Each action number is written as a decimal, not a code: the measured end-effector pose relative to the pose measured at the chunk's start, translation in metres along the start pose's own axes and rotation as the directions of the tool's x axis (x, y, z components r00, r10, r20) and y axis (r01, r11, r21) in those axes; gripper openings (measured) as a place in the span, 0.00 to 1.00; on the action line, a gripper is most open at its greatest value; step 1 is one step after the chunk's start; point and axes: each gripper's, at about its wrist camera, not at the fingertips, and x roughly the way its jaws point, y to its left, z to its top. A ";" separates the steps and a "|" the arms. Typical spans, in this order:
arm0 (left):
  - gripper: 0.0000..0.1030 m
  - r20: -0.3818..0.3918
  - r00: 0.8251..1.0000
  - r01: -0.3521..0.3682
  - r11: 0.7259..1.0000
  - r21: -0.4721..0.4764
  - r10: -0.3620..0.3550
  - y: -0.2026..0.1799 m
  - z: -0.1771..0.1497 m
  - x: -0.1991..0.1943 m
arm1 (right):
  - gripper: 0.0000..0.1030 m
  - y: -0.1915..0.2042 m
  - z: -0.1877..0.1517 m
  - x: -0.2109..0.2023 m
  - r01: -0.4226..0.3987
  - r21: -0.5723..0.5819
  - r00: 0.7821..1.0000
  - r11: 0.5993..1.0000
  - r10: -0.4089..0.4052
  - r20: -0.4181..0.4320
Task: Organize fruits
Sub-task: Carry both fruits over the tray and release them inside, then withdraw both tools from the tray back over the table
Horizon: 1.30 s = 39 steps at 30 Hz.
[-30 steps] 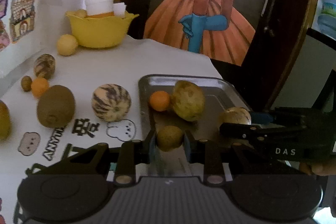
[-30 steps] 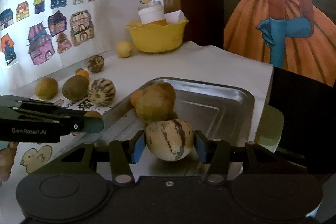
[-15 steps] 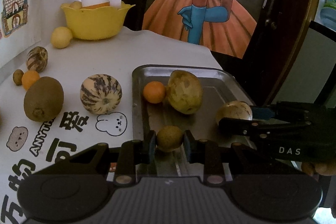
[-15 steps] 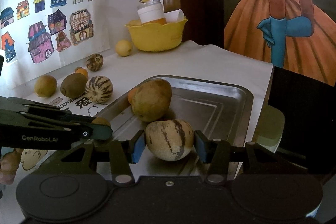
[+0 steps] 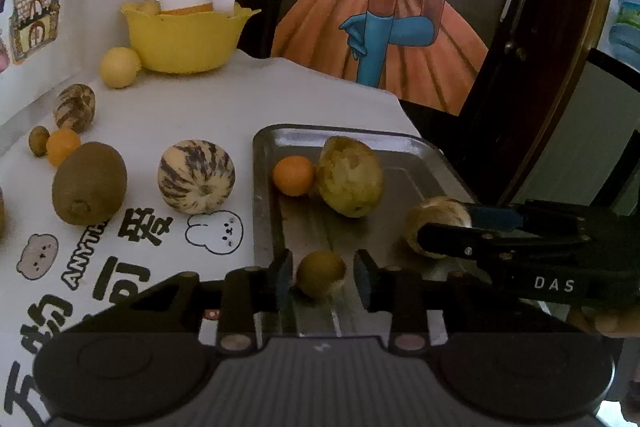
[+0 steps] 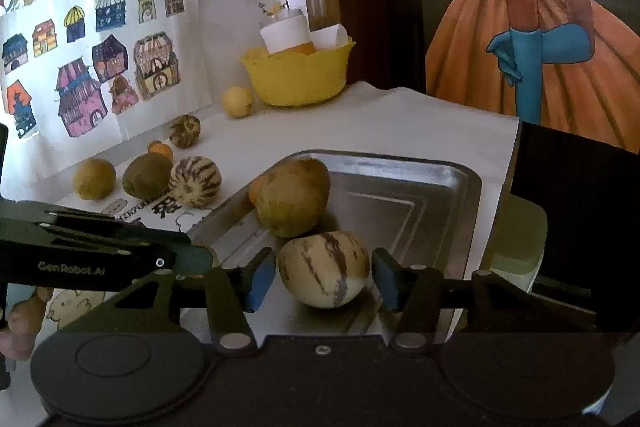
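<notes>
A metal tray [image 5: 404, 143] [image 6: 464, 187] lies on the white table. In it are an orange [image 5: 294, 175], a large yellow-green fruit [image 5: 351, 182] [image 6: 292, 201], a small brown-green fruit [image 5: 321, 273] and a striped pale melon [image 6: 323, 269] [image 5: 436, 217]. My left gripper [image 5: 321, 273] is open, its pads a little apart from the small fruit resting on the tray. My right gripper [image 6: 323, 279] is open around the striped melon, with gaps on both sides.
On the table left of the tray lie a striped melon [image 5: 196, 177], a kiwi [image 5: 89, 183], a small orange [image 5: 62, 146], another striped fruit [image 5: 75, 107] and a lemon [image 5: 119, 67]. A yellow bowl [image 5: 186, 37] stands at the back. The table edge runs behind the tray.
Both grippers have opened: the left let go of the small fruit and the right let go of the striped melon. Both fruits now rest in the tray.
</notes>
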 end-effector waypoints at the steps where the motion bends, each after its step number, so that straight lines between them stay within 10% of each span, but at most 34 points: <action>1: 0.41 0.004 1.000 0.000 1.000 -0.003 0.000 0.000 0.000 -0.002 | 0.57 0.000 0.001 -0.001 0.001 0.001 1.000 1.000 -0.001 0.004; 20: 0.97 0.147 0.984 -0.088 0.990 -0.109 0.104 0.006 -0.014 -0.079 | 0.91 0.025 -0.005 -0.057 0.013 0.006 0.995 1.000 -0.014 0.094; 39: 1.00 0.145 0.968 -0.179 0.966 -0.189 0.207 0.017 -0.073 -0.152 | 0.99 0.080 -0.054 -0.117 0.071 0.018 0.997 0.997 -0.071 0.021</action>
